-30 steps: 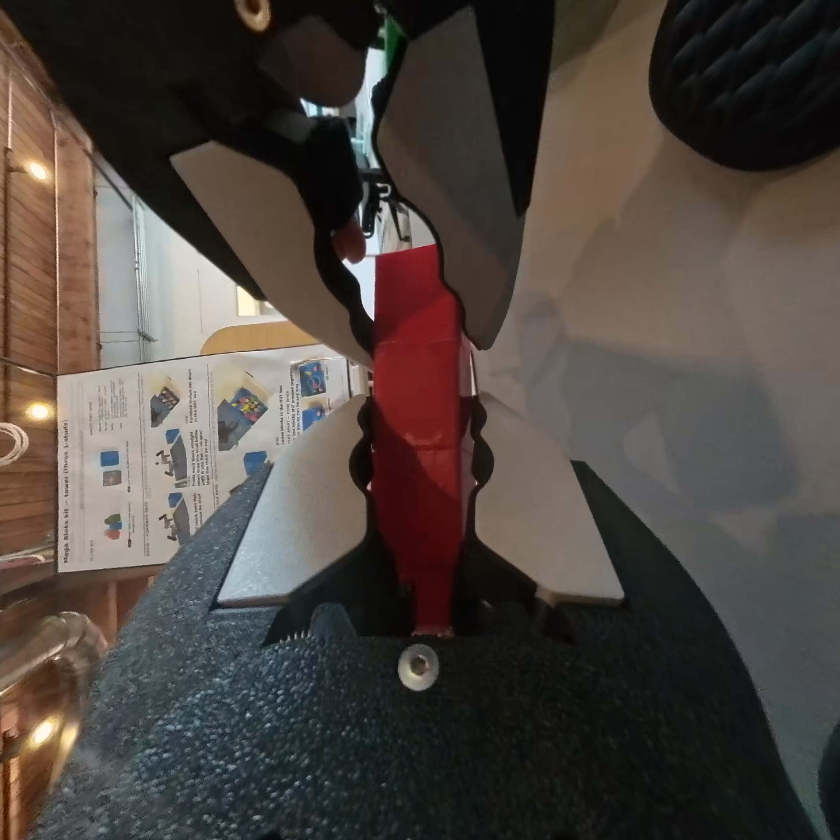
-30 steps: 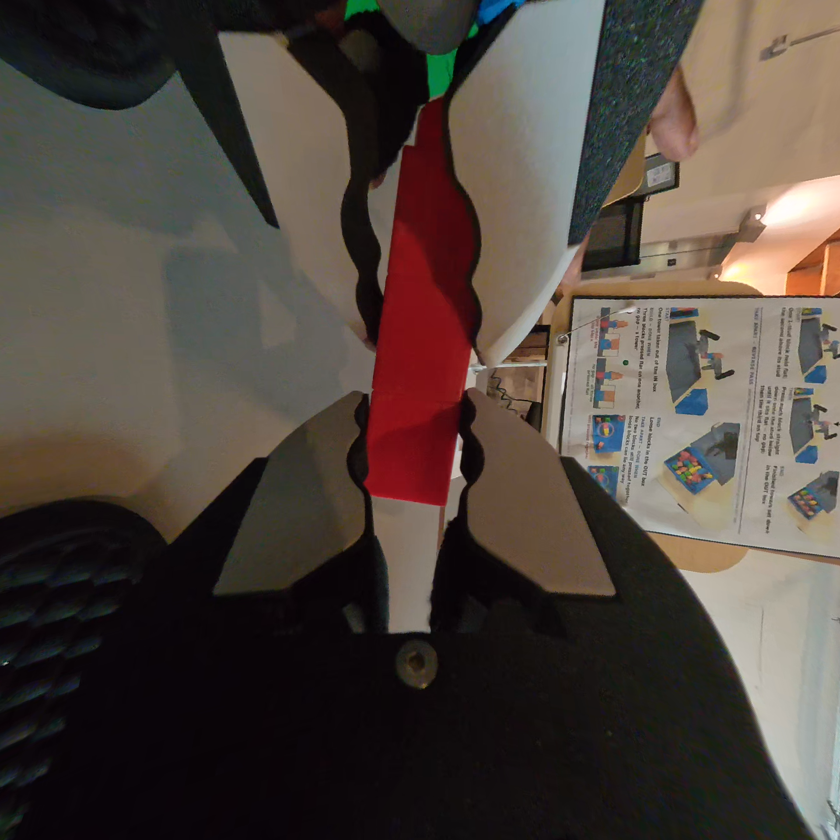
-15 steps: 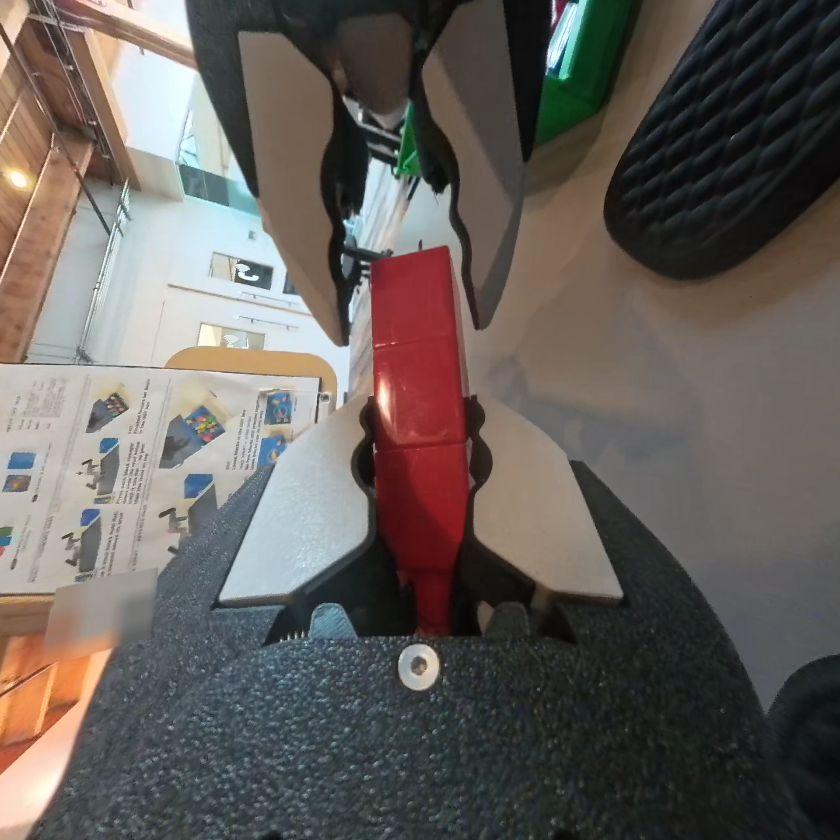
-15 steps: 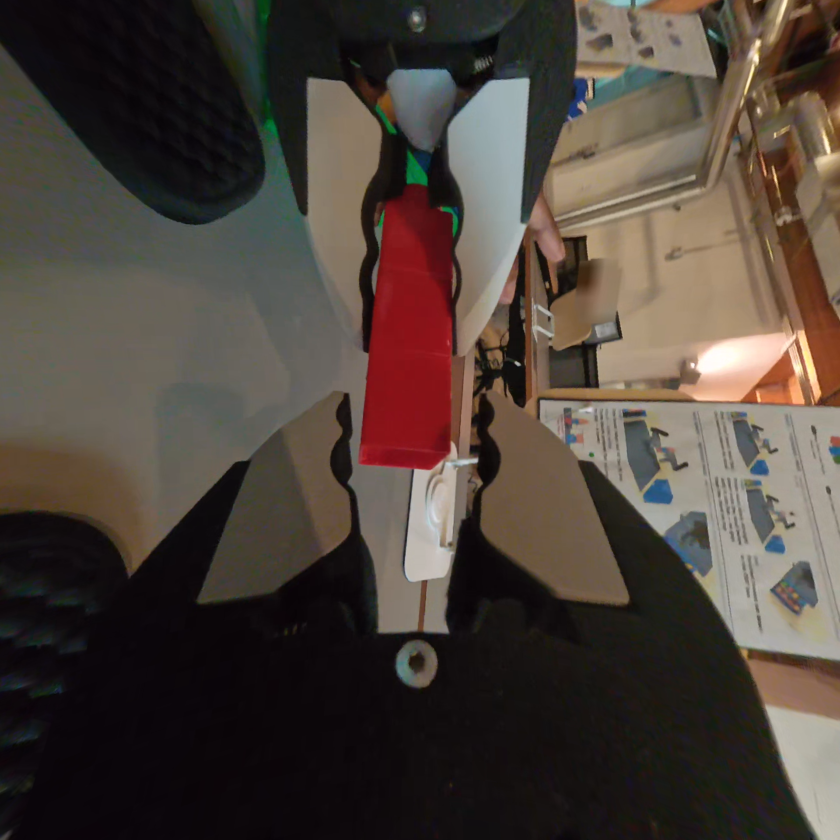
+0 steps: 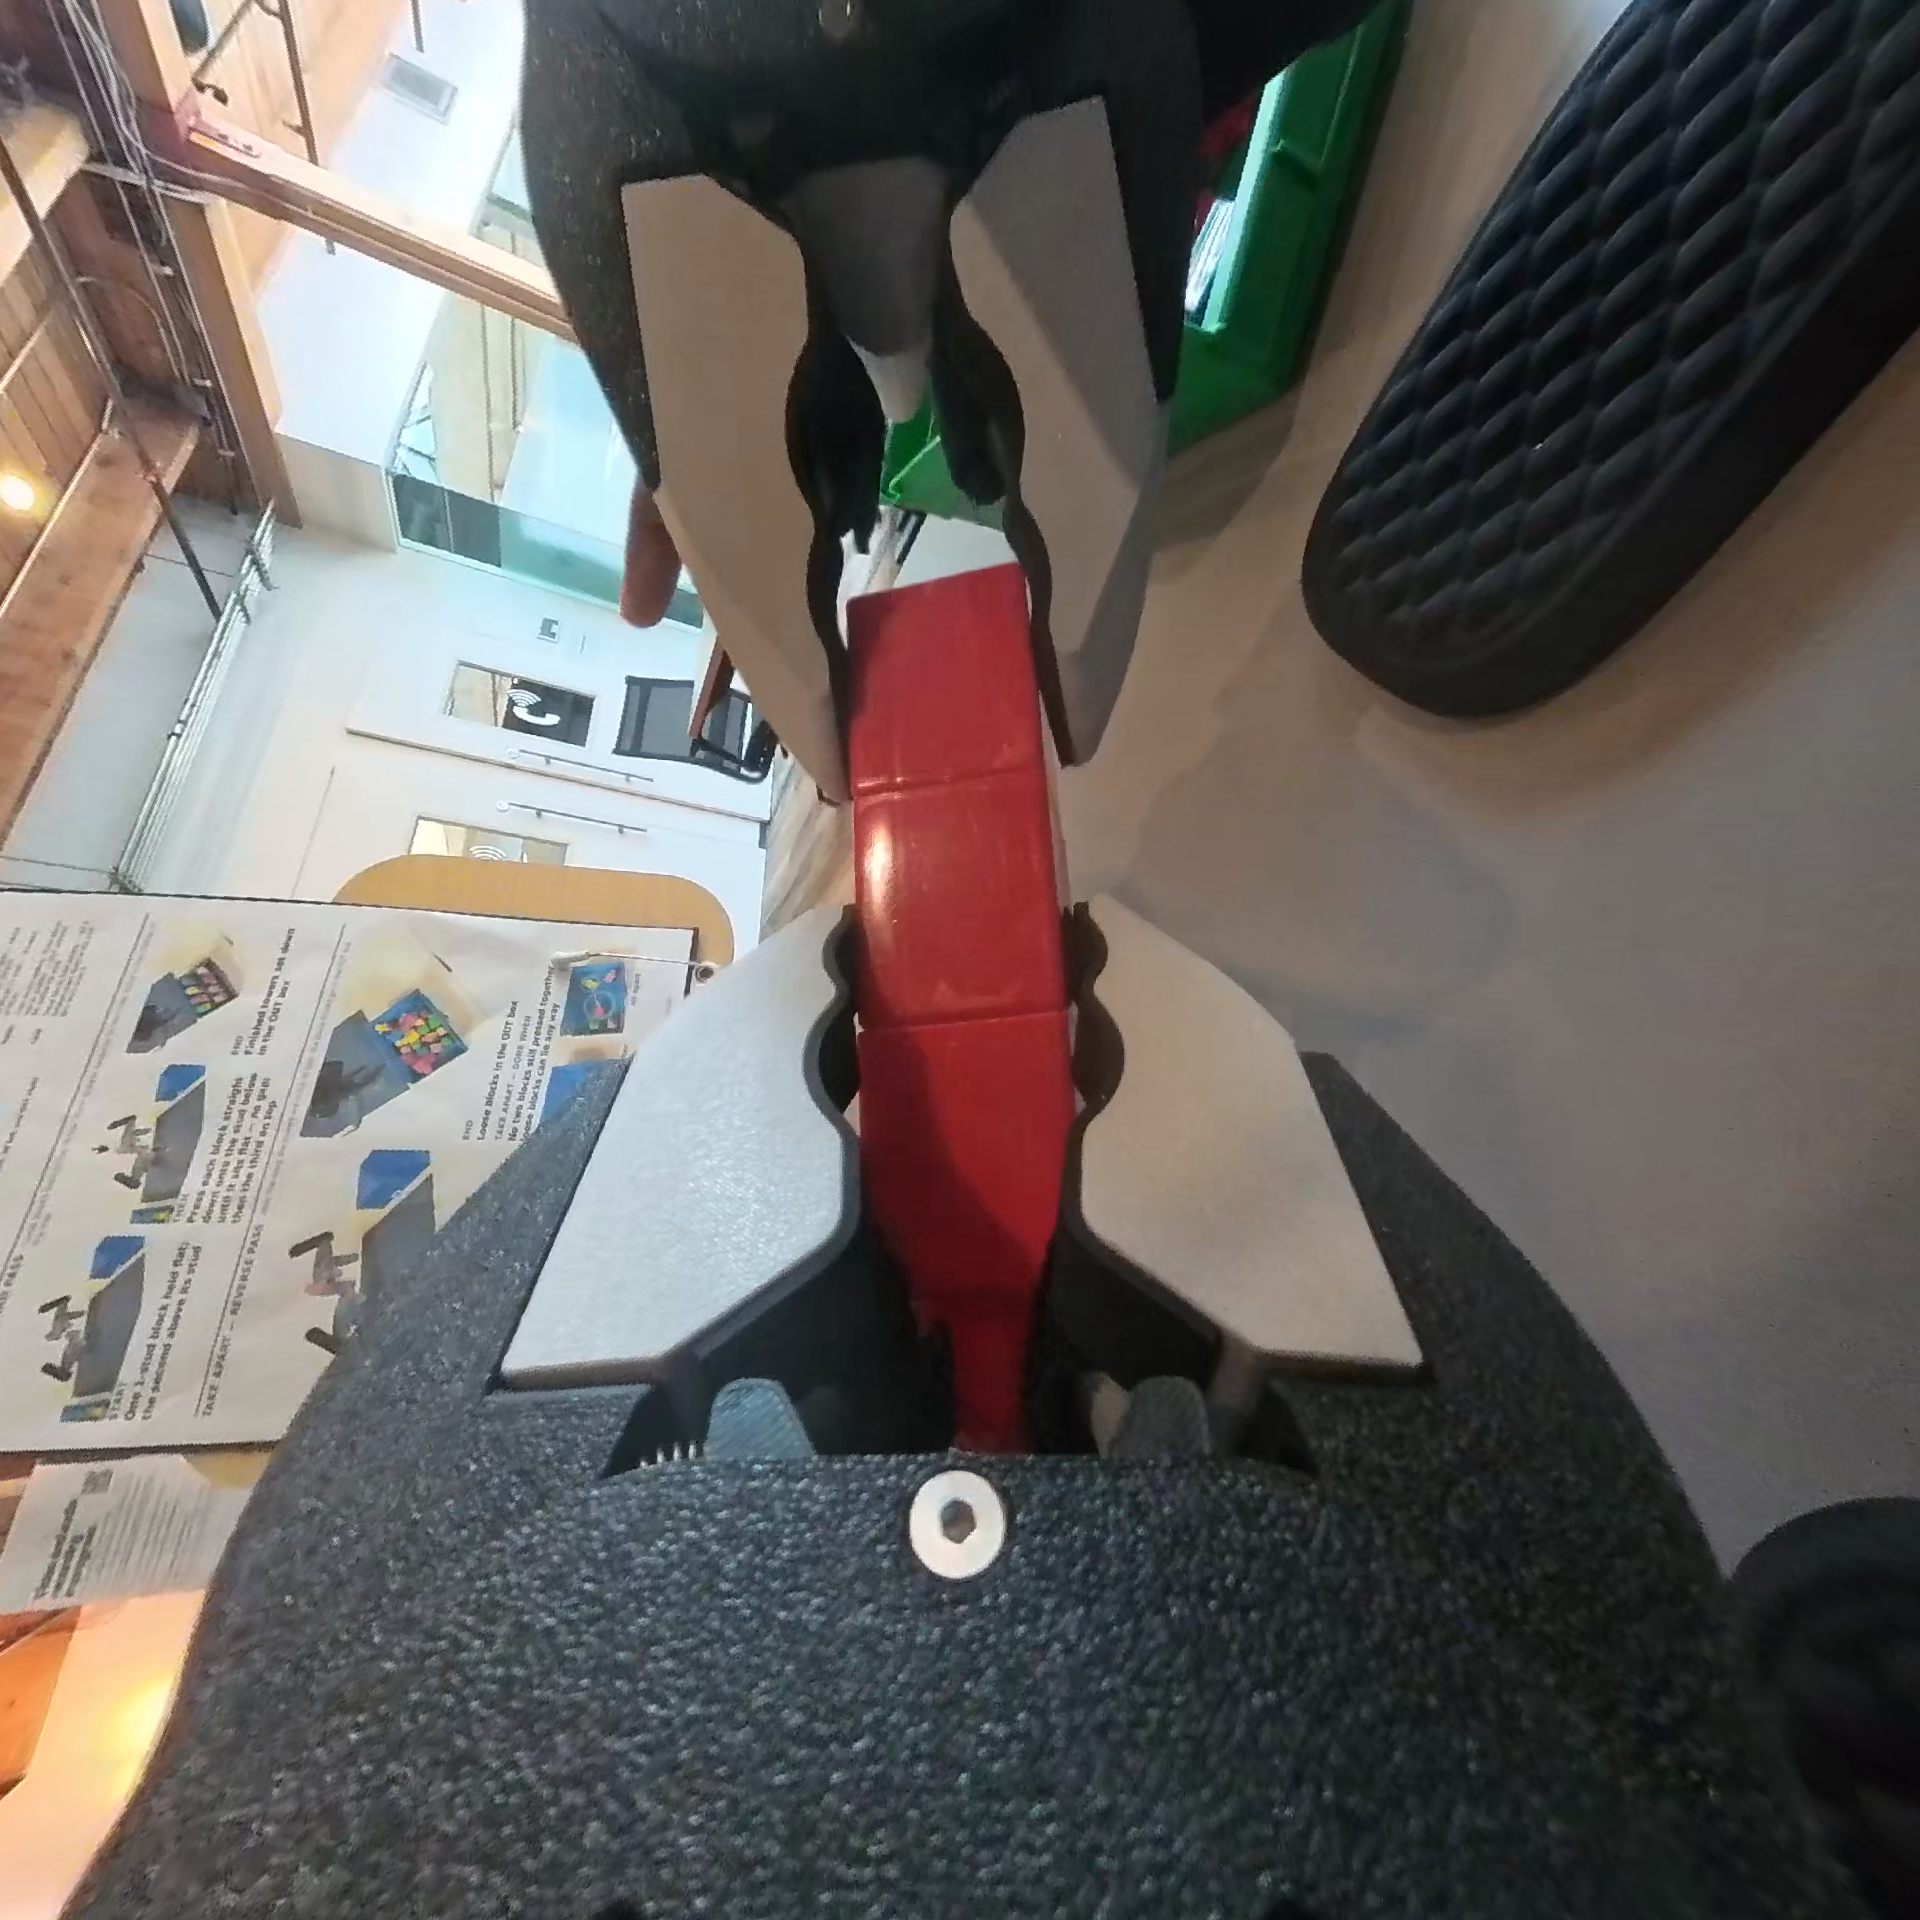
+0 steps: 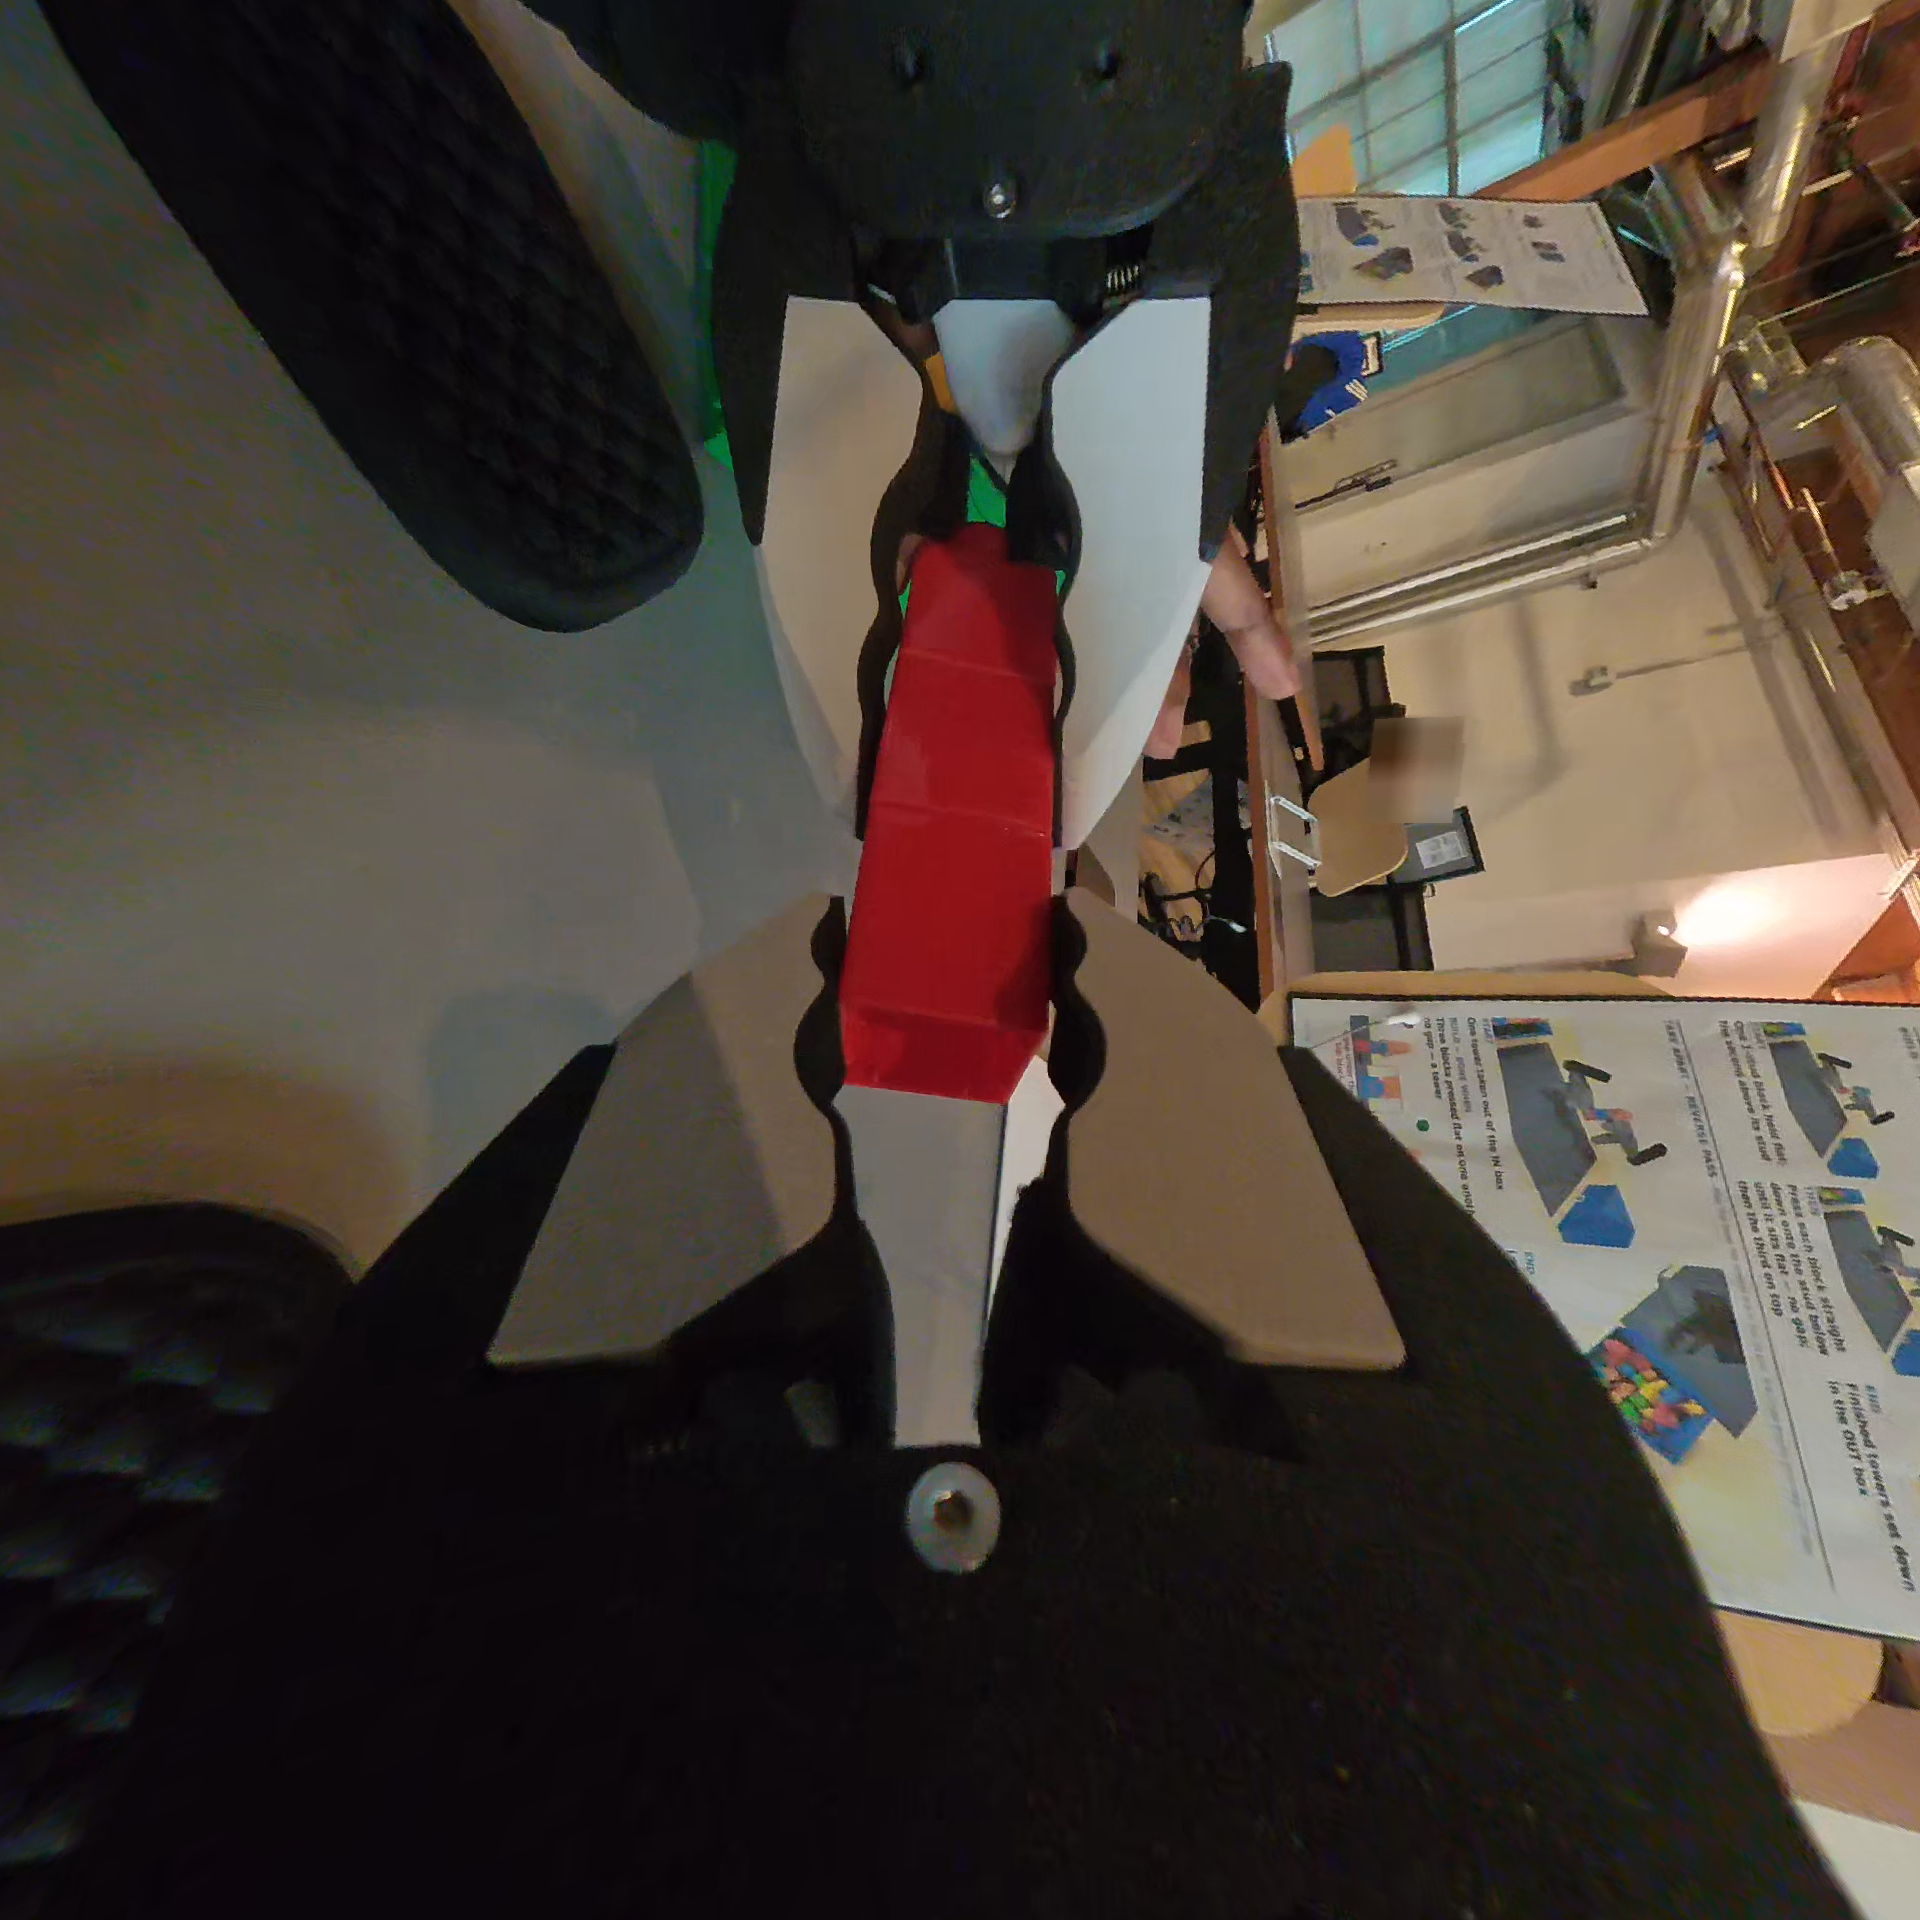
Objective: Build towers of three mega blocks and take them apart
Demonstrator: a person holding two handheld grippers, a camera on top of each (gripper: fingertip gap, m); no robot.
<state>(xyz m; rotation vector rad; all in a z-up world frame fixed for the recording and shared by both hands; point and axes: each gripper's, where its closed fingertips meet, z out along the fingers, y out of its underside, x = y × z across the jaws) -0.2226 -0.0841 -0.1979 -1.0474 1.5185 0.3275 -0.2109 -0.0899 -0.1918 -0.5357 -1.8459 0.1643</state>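
Left wrist view: the left hand-held gripper (image 5: 961, 1023) is clamped on the near end of the red tower (image 5: 956, 935), whose long axis runs straight ahead; the right hand-held gripper flanks its far block.

Right wrist view: the right hand-held gripper (image 6: 940, 982) brackets the tower's near block (image 6: 945, 956); actual contact cannot be confirmed. The tower is held off the desk (image 6: 312, 810), between both grippers.

red tower (image 5: 956, 935): glossy smooth plastic | left gripper (image 5: 961, 966): matt grey finger plates, rough grainy black body | black pad (image 5: 1621, 364): quilted, matt | instruction sheet (image 6: 1662, 1278): printed paper | table (image 5: 1558, 1039): smooth, matt
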